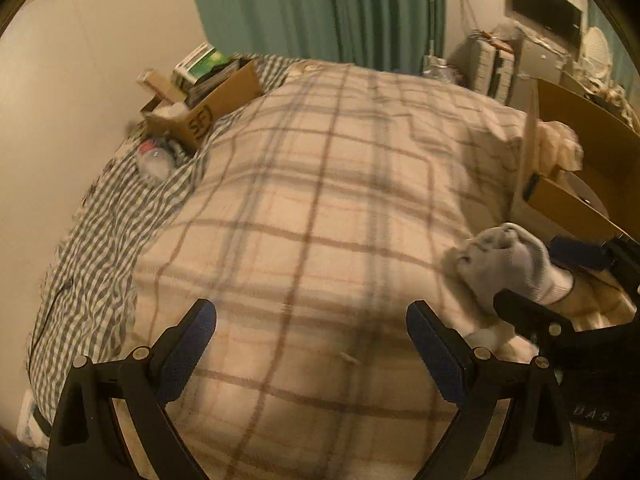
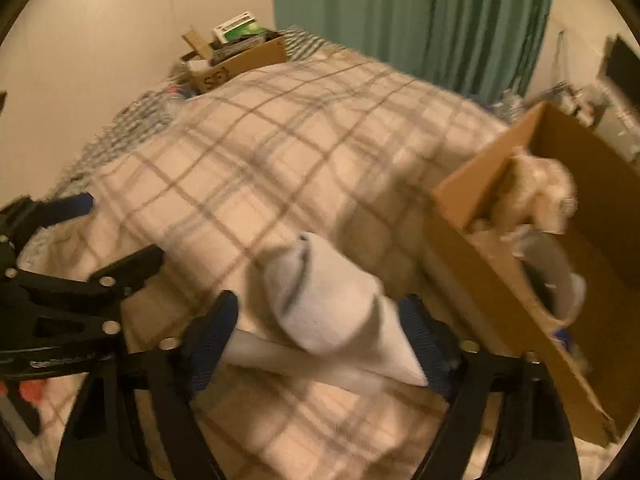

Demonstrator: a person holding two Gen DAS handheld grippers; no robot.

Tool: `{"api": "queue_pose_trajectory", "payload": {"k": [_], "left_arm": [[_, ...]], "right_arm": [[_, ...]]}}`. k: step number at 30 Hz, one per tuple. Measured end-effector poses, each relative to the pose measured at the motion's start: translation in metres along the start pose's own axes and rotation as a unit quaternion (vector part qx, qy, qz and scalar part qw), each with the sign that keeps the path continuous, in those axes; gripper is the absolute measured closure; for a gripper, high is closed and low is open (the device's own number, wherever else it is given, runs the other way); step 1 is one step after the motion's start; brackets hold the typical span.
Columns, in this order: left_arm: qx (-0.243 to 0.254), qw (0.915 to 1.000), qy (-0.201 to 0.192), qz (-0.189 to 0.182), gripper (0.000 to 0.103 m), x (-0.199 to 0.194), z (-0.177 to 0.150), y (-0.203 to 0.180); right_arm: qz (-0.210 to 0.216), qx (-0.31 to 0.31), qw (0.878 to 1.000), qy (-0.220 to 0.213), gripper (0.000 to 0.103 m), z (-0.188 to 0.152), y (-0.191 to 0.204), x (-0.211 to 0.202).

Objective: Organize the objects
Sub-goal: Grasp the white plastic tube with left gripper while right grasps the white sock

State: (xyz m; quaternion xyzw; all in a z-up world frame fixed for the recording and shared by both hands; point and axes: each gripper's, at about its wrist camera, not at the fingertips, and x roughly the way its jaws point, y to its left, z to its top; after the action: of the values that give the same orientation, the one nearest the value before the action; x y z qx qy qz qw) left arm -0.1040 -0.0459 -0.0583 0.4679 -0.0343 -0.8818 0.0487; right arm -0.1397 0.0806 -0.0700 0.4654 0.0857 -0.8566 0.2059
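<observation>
A rolled pair of white socks [image 2: 332, 312] lies between the fingers of my right gripper [image 2: 320, 320], over the plaid blanket [image 2: 256, 152]. The jaws stand wide on either side of it; blur hides whether the pads touch it. The socks also show in the left wrist view [image 1: 508, 268], at the right, by the right gripper's fingers [image 1: 576, 254]. My left gripper [image 1: 312, 336] is open and empty above the blanket [image 1: 320, 184]. An open cardboard box [image 2: 476, 224] stands just right of the socks and holds a cream plush item [image 2: 536, 192] and a white round container [image 2: 556, 276].
A second cardboard box [image 1: 208, 108] full of packages sits at the bed's far left corner by the wall, with a plastic bottle [image 1: 156, 160] on a checked sheet [image 1: 88, 272] beside it. A green curtain [image 1: 320, 8] hangs behind. Cluttered shelves [image 1: 516, 60] stand far right.
</observation>
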Motion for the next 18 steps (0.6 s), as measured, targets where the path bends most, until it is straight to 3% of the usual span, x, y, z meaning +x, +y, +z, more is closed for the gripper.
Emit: {"api": "queue_pose_trajectory", "payload": {"k": [1,5,9,13,15,18], "left_arm": [[-0.004,0.9999,0.002,-0.01,0.005,0.0,0.0,0.002],[-0.003,0.9999,-0.009,-0.014,0.004,-0.009,-0.002,0.0],[0.037,0.9984,-0.025,-0.035,0.005,-0.027,0.0,-0.024],[0.094,0.9934,-0.029,-0.06,0.005,-0.038,-0.005,-0.068],[0.121,0.9895,-0.026,-0.075,0.006,-0.036,-0.008,-0.09],[0.167,0.9815,-0.002,-0.094,0.026,-0.02,-0.012,-0.121]], "right_arm": [[0.002,0.004,1.0,0.011,0.062,0.0,-0.001,0.004],[0.001,0.018,1.0,0.011,0.069,-0.008,-0.004,-0.011],[-0.037,0.035,0.999,-0.007,0.071,-0.024,-0.012,-0.059],[-0.104,0.046,0.994,-0.001,0.071,-0.042,-0.019,-0.099],[-0.114,0.057,0.992,-0.002,0.071,-0.05,-0.025,-0.11],[-0.112,0.078,0.991,0.004,0.071,-0.054,-0.039,-0.108]]}}
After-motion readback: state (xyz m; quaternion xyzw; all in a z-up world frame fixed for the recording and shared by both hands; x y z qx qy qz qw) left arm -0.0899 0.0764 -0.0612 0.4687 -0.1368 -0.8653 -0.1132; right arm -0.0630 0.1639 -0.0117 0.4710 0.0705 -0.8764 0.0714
